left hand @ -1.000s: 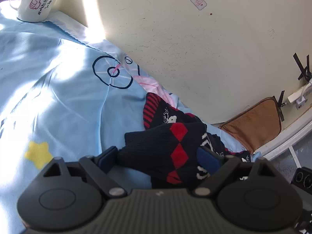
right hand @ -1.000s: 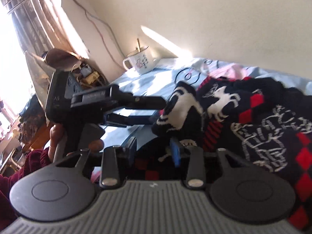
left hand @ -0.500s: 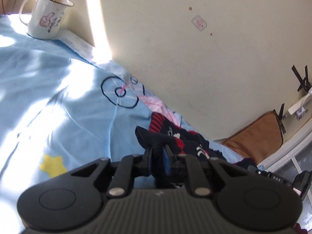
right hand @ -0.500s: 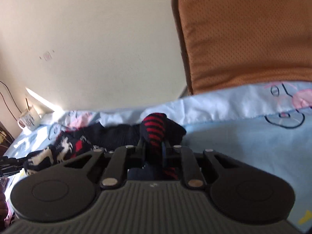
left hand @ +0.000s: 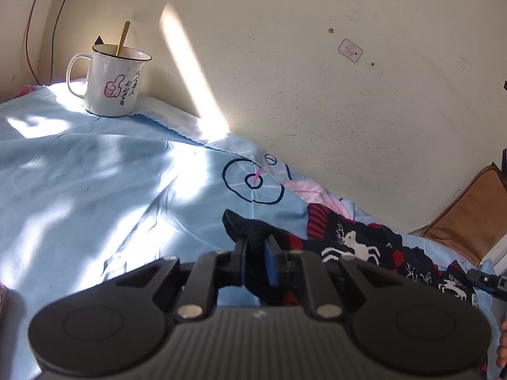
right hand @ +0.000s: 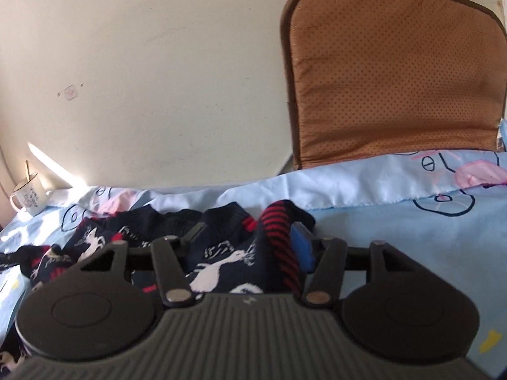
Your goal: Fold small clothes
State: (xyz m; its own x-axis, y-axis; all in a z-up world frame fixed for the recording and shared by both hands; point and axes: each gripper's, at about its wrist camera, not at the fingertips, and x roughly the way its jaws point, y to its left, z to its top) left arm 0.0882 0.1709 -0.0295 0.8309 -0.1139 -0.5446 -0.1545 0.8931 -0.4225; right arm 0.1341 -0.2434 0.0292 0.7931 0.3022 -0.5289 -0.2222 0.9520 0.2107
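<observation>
A dark navy sock (left hand: pixel 358 247) with red diamonds and white deer lies stretched on the light blue sheet (left hand: pixel 95 190). My left gripper (left hand: pixel 256 253) is shut on the sock's dark toe end. In the right wrist view the sock (right hand: pixel 221 253) runs left from my right gripper (right hand: pixel 250 237), whose jaws stand wide apart around the red-striped cuff (right hand: pixel 280 221); the blue pad (right hand: pixel 301 247) sits beside the cuff. The right gripper's tip shows at the far right of the left wrist view (left hand: pixel 488 280).
A white mug (left hand: pixel 111 85) with a spoon stands on the sheet by the wall at the far left. A brown cushion (right hand: pixel 389 72) leans against the cream wall (left hand: pixel 317 63) at the right end. The sheet carries pink and navy cartoon prints (left hand: pixel 253 183).
My left gripper closed on the sock's toe end and drew it left. My right gripper took the striped cuff to the right, then opened its jaws. The sock went from bunched to stretched.
</observation>
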